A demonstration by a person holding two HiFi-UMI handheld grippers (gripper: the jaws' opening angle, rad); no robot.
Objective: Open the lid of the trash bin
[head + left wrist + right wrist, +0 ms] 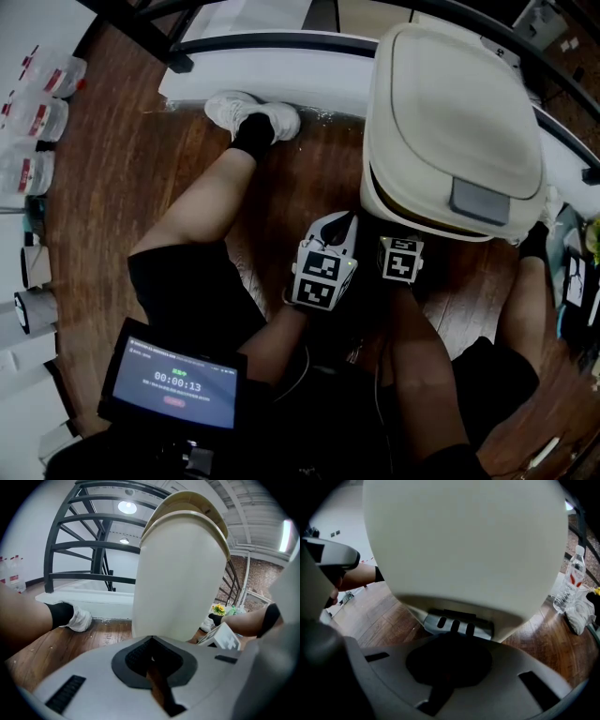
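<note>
Nearest, the left gripper has its jaws pressed together with nothing in them. The right gripper is pinched closed too, and it is empty. Both are down low over the wood floor, side by side, between the person's legs. Just past the right one is the grey pedal at the foot of the trash bin. I think they are not touching. The bin stands right in front of both. Its lid looks down. So nothing is done yet, and the lid has to come up.
</note>
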